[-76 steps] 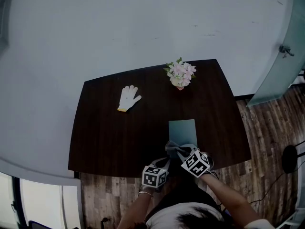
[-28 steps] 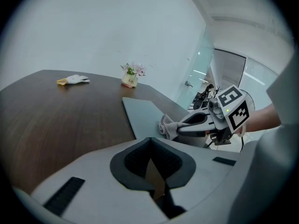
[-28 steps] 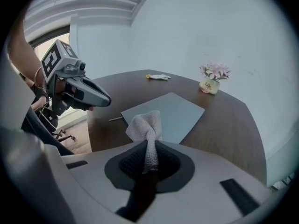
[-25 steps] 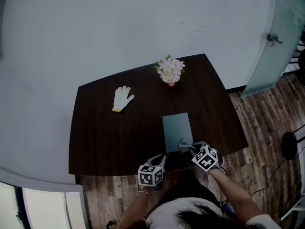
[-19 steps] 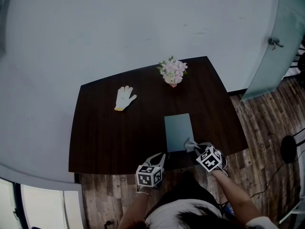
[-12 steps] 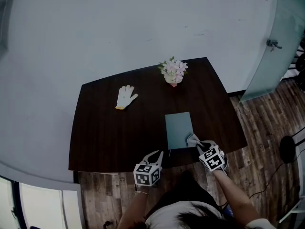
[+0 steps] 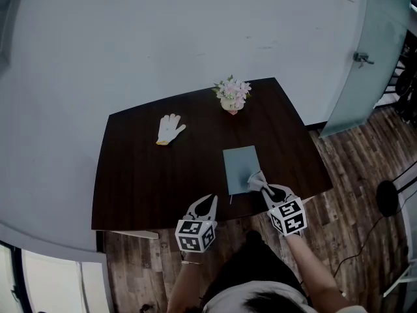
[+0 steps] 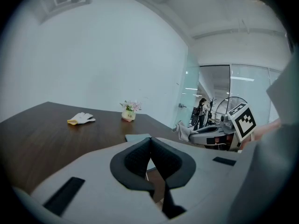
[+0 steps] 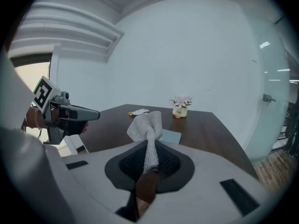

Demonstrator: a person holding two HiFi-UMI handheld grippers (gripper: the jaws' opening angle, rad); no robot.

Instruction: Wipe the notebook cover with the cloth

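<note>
Left tool point(image 7: 210, 199) and right tool point(image 7: 264, 186) are showing pale grey shells, black pads point(image 8: 133, 160), and black-and-white marker cubes point(image 7: 194, 234).

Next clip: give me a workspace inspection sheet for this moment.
Surface: dark wooden table, mostly bare.
Job's things: notebook flat near the front edge; cloth over its near right corner, contact cannot be told.
Clutter: glove at far left; flower pot at the far edge.
Grippers: right gripper shut on the cloth; left gripper shut, nothing in it, at the table's front edge, left of the notebook.
Cables: thin cable on the floor at right.
Surroundings: white wall, glass door, wood floor.
</note>
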